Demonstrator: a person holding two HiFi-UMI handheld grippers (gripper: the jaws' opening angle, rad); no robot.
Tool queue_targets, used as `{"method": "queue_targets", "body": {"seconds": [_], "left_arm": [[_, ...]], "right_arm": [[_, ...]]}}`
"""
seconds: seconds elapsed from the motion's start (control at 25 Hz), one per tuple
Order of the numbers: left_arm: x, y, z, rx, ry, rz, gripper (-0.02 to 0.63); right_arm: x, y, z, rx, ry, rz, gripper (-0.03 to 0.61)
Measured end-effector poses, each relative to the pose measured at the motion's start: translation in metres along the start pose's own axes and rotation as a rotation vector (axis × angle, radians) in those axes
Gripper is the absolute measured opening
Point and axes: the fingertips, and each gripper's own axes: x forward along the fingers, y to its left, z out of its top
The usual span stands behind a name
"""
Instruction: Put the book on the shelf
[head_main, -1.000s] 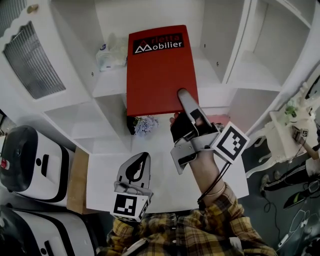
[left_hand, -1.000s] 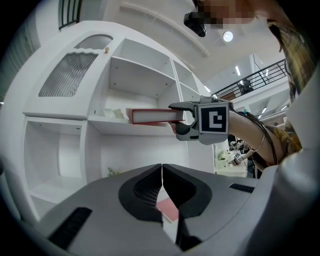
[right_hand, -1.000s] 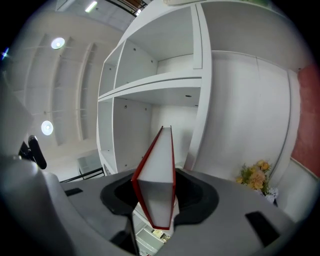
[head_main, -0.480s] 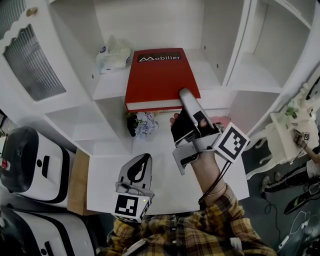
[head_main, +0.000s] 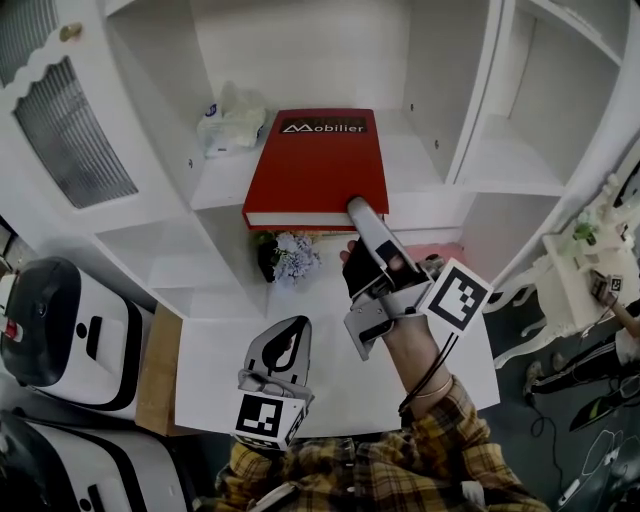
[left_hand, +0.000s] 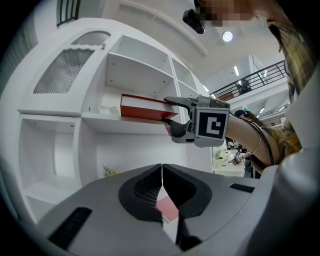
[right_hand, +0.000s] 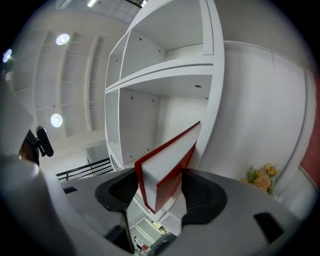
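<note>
Between the wide-spread jaws of the right gripper (head_main: 362, 212): the near corner of a red hardcover book (head_main: 315, 165) with white lettering on its cover. Just been opening, and now not clamped on anything: a clear gap at the spine side, the other pad close beside the cover, touching or not impossible to tell. Tilted upward toward the book, held by a hand in a dark glove (head_main: 365, 268) with a plaid sleeve behind it.

Lying flat ahead of those jaws, cover up, on a white shelf board (head_main: 415, 160), with the near edge at or slightly past the board's front lip. Beyond the jaws and off to their left, at the back of the same compartment: a crumpled white tissue pack (head_main: 232, 115), just beside the book's far corner. Below the jaws, in the compartment underneath: a small bunch of pale flowers (head_main: 290, 255).

Pressed together at the left gripper (left_hand: 161, 172), tip to tip, only a hairline seam showing and nothing held. Pointing level toward the shelf unit, lower than the book and well apart from it, over a white table top (head_main: 210, 360). Just under the closed tips: a patch of pink, too small to name.
</note>
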Motion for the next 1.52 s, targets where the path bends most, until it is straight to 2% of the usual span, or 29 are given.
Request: {"method": "queue_targets", "body": {"seconds": [0.28, 0.8, 1.24, 1.36, 1.48, 1.52], "left_arm": [[-0.001, -0.003, -0.002, 0.002, 0.008, -0.009, 0.023], [0.009, -0.005, 0.0, 0.009, 0.001, -0.016, 0.023], [0.017, -0.012, 0.004, 0.014, -0.008, -0.037, 0.023], [0.019, -0.015, 0.004, 0.013, -0.008, -0.046, 0.023], [0.021, -0.017, 0.004, 0.013, -0.008, -0.054, 0.023], [0.022, -0.018, 0.005, 0.013, -0.008, -0.057, 0.023]], "right_arm": [[0.014, -0.009, 0.001, -0.057, 0.017, -0.028, 0.267], [0.016, -0.02, 0.009, -0.04, 0.015, -0.066, 0.265], [-0.001, -0.01, 0.009, -0.034, 0.022, -0.039, 0.282], [-0.012, -0.005, 0.001, -0.087, 0.071, -0.029, 0.281], [-0.026, 0.004, -0.01, -0.207, 0.138, -0.022, 0.279], [-0.031, 0.007, -0.015, -0.25, 0.163, -0.023, 0.26]]}}
